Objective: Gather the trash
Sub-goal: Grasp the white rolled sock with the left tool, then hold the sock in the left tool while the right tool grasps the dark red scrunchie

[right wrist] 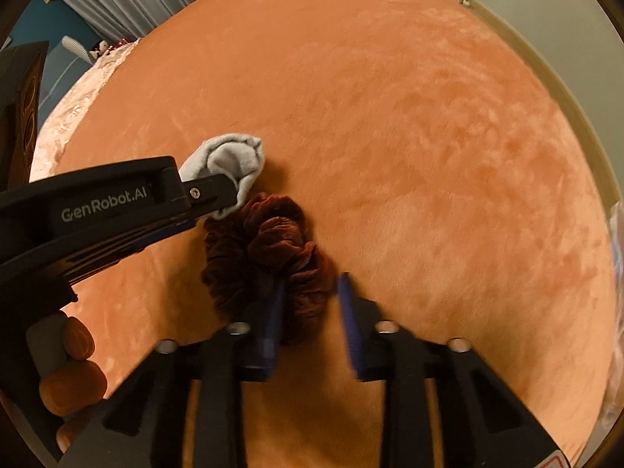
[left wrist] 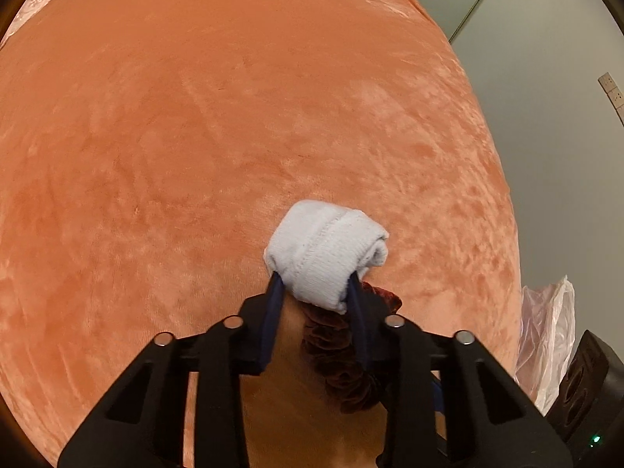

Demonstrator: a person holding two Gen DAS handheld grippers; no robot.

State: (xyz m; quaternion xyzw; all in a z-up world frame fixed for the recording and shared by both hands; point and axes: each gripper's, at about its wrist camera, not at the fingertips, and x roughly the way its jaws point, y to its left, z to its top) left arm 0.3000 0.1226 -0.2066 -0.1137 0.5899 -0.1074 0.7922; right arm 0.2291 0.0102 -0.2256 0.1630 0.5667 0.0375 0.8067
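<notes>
Both pickups are in hand on the orange blanket (left wrist: 273,97): the left gripper (left wrist: 316,284) clamps the pale rolled sock (left wrist: 323,249); the right gripper (right wrist: 310,284) pinches the dark scrunchie (right wrist: 257,249) just beside it; next, I judge, lift both toward the plastic bag (left wrist: 546,331).

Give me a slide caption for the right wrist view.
Right tongs close on dark red scrunchie; left tongs grip rolled pale sock on orange blanket.

Right gripper (right wrist: 310,284) fingers apparently pinching maroon scrunchie (right wrist: 265,249) on orange blanket (right wrist: 429,136).

Left gripper (left wrist: 316,284) jaws clamped; right gripper (right wrist: 310,284) jaws clamped, tilted down.
</notes>
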